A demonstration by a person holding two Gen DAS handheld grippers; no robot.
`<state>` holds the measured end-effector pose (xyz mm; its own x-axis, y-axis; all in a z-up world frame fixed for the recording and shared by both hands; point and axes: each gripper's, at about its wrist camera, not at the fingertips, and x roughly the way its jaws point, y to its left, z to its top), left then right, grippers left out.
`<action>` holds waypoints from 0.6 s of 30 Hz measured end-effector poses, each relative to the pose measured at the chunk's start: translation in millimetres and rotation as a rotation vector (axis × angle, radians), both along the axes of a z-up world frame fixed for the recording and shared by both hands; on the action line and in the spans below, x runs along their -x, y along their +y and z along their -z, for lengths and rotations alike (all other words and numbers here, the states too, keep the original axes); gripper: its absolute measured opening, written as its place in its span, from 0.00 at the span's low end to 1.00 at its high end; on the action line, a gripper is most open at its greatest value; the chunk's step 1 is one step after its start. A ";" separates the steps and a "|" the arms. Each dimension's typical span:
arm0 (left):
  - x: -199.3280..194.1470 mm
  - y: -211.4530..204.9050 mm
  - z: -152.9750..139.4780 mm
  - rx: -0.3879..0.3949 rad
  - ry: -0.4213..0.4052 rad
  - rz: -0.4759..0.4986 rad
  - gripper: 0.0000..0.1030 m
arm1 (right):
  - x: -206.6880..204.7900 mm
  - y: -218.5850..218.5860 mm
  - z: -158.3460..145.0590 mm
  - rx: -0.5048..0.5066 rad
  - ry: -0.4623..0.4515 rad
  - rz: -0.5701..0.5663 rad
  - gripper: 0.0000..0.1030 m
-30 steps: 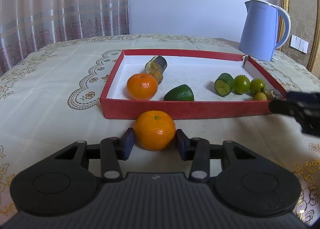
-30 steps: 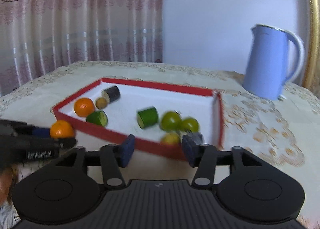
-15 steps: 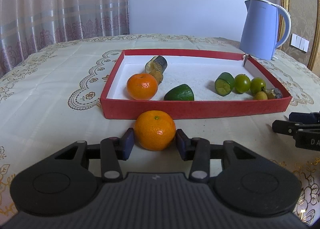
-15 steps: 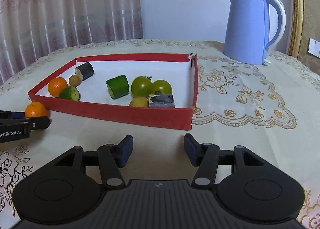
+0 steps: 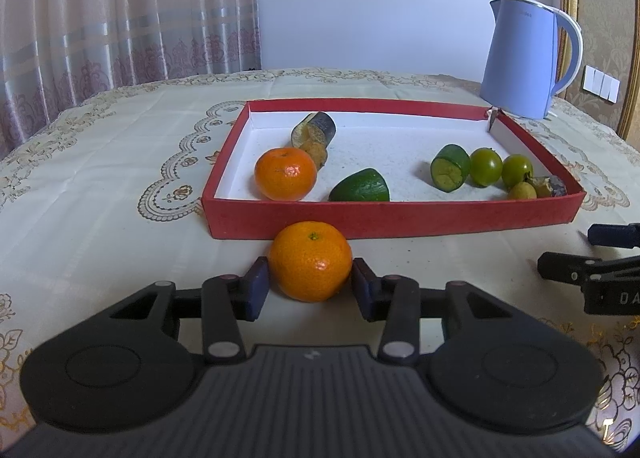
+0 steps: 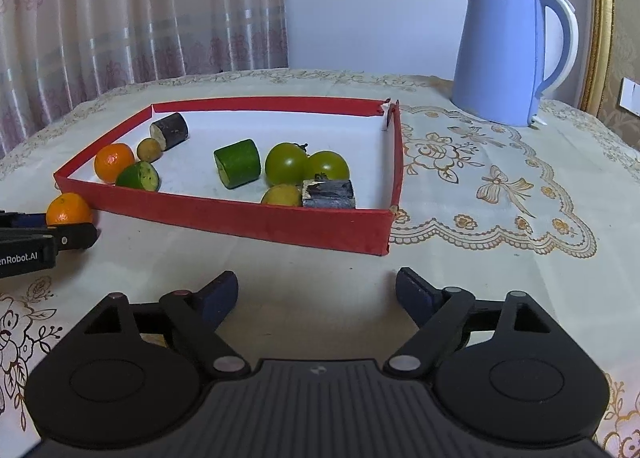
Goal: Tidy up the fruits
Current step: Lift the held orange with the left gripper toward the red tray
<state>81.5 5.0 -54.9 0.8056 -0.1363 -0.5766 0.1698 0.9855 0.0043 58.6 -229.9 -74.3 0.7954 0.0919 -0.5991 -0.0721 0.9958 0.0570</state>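
A red tray (image 5: 384, 214) with a white floor holds an orange (image 5: 285, 174), cucumber pieces (image 5: 449, 167), two green tomatoes (image 5: 485, 167), small yellow fruits and dark aubergine pieces (image 5: 316, 127). A second orange (image 5: 310, 260) lies on the tablecloth just before the tray's front wall, between the fingers of my left gripper (image 5: 308, 288); the pads sit at its sides, and contact is unclear. My right gripper (image 6: 318, 294) is open and empty above the cloth near the tray's front right corner (image 6: 384, 230). The left gripper (image 6: 60, 236) and orange (image 6: 69, 209) also show in the right wrist view.
A light blue kettle (image 6: 508, 54) stands behind the tray's right end. The table carries an embroidered cream cloth (image 6: 500, 194). Curtains hang behind at the left. The right gripper's fingers (image 5: 576, 268) show at the right edge of the left wrist view.
My right gripper has drawn back from over the tray's right end to the cloth in front of it and opened wider. The left gripper and its orange have not moved.
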 end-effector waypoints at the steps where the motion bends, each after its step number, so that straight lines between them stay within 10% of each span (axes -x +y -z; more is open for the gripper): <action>1: 0.6 -0.7 0.0 -0.004 -0.002 -0.001 0.39 | -0.5 0.6 0.1 0.003 0.001 -0.001 0.87; 18: 11.6 -5.9 -9.4 -0.017 -0.006 0.018 0.39 | -1.8 2.0 1.5 -0.001 0.013 -0.028 0.97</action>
